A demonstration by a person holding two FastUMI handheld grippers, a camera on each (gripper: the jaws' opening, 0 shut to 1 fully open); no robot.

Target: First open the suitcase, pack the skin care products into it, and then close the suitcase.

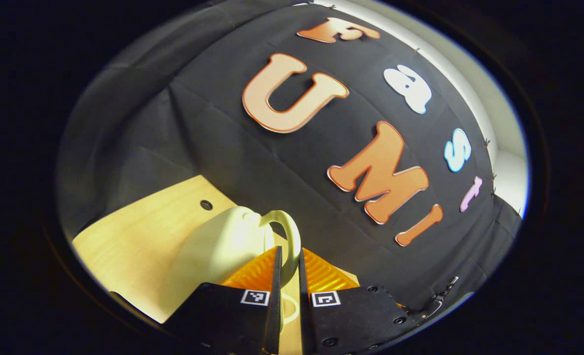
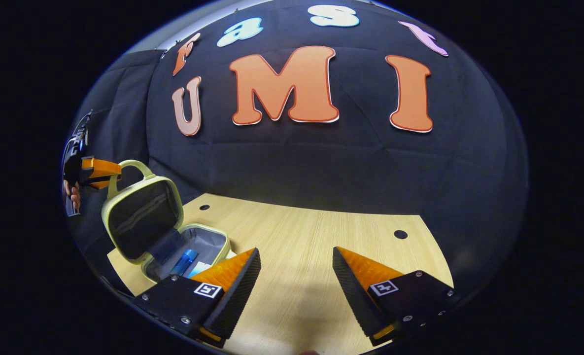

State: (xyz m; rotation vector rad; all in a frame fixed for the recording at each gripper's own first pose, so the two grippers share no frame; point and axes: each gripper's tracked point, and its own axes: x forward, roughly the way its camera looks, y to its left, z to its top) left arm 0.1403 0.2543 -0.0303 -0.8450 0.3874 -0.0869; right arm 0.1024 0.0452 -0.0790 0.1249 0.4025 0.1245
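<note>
Left claw on case handle, lid up

We see the left claw [image 1: 288, 266] clamped on the handle [image 1: 287, 231] of the pale case [image 2: 166, 231], both fingers pressing the loop. In the right gripper view the case sits at the desk's [image 2: 311, 246] left edge, lid raised, with a blue tube [image 2: 183, 261] lying inside. Our right claw [image 2: 295, 286] hangs over bare desk, fingers wide apart, holding nothing.

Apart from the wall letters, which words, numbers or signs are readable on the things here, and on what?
Readable words or numbers: none.
Left hand-held gripper and right hand-held gripper: square black-and-white code markers, no words.
Blue tube in the suitcase: any print is too small to read.
</note>
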